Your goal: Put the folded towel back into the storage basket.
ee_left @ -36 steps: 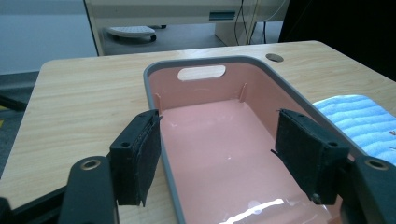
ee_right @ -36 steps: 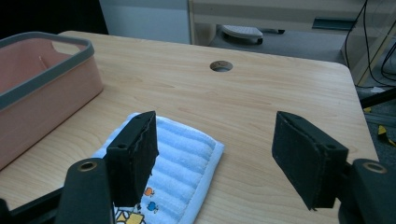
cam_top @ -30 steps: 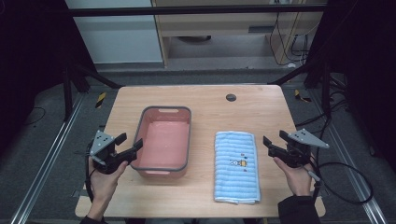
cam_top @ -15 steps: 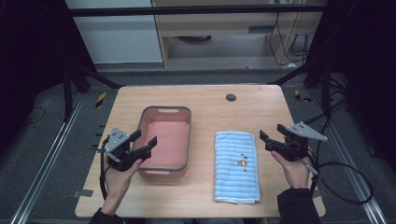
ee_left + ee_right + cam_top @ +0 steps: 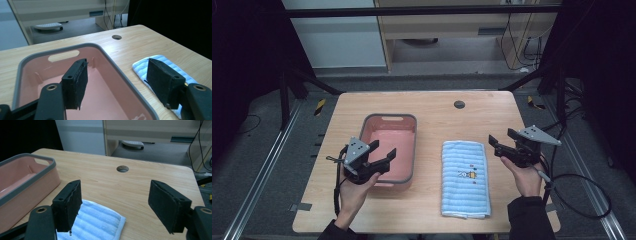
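High view: table (image 5: 437, 107) of pale wood bears a pink tub (image 5: 391, 150) with a grey rim at centre-left and a folded blue-striped towel (image 5: 464, 177) just to its right, the two near each other but apart. The left gripper (image 5: 381, 151) hangs over the tub's near left corner, its jaws spread and nothing between them. The right gripper (image 5: 501, 142) is held just beside the towel's far right corner, jaws likewise spread and empty; they have just been opening.

Left gripper view: the left gripper (image 5: 117, 77) looks across the tub (image 5: 105, 57); one jaw stands over the pink floor, the other over the towel (image 5: 142, 66) beyond the grey rim. A round hole (image 5: 116, 37) shows in the table (image 5: 140, 42) farther off.

Right gripper view: the right gripper (image 5: 113, 203) is released, with bare table (image 5: 105, 182) between its jaws. The towel (image 5: 97, 221) lies under the left-hand jaw, and the tub (image 5: 30, 180) stands at the left edge.
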`<action>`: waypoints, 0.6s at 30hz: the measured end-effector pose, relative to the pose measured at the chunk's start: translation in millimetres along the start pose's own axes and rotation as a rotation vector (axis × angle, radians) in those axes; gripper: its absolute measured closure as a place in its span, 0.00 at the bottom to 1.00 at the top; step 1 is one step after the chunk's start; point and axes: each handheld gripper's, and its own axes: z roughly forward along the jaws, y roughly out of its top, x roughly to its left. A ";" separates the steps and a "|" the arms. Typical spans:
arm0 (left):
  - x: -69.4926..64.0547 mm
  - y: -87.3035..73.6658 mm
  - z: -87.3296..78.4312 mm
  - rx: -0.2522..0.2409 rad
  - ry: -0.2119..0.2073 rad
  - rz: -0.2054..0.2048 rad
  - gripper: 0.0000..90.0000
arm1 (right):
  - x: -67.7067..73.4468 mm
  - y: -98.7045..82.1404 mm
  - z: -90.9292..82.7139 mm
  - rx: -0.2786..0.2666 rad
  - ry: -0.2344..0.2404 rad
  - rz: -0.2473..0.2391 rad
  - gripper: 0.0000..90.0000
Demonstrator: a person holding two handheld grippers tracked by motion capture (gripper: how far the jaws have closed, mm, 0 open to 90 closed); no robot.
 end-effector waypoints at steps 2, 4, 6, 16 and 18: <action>-3.5 0.2 2.2 0.001 -0.008 0.002 0.37 | -0.2 -0.2 1.2 0.002 -0.009 -0.009 0.30; -7.2 0.2 4.2 0.004 -0.015 0.007 0.37 | 0.0 -0.3 2.4 0.008 -0.011 -0.009 0.31; -10.6 0.0 6.2 0.007 -0.021 0.014 0.37 | -0.2 -0.3 3.9 0.011 -0.017 -0.014 0.31; -32.3 -1.1 17.9 0.017 -0.065 0.030 0.38 | 0.8 1.6 11.7 0.021 -0.015 -0.018 0.31; -37.4 -1.6 20.9 0.021 -0.075 0.033 0.38 | 1.3 1.7 13.6 0.027 -0.012 -0.024 0.31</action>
